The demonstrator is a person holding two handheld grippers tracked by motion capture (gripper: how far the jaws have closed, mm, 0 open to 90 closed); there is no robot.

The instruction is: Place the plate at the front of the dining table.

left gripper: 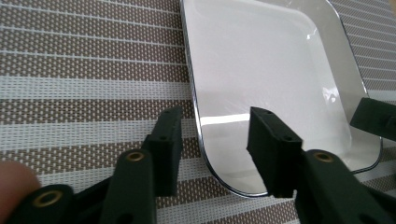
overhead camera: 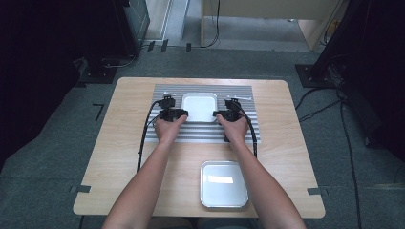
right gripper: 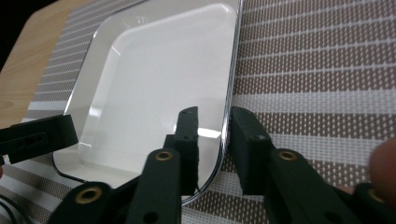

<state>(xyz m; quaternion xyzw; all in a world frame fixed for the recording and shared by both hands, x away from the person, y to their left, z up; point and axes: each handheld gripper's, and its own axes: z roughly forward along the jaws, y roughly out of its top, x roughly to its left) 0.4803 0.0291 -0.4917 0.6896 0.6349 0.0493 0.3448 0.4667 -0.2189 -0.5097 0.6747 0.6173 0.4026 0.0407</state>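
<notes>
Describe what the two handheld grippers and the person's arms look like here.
Both the left gripper and the right gripper are black, each with two blocky, flat-faced jaws on arms fixed by brass-coloured rivets. A black cable trails back from the left gripper, and another runs from the right. The forearms are bare, with no sleeves or gloves.

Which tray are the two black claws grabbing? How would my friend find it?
Look at the wooden table, then the striped mat at its far side. The white square tray sits on that mat between both grippers; the other tray lies on bare wood, nearer the person.
</notes>
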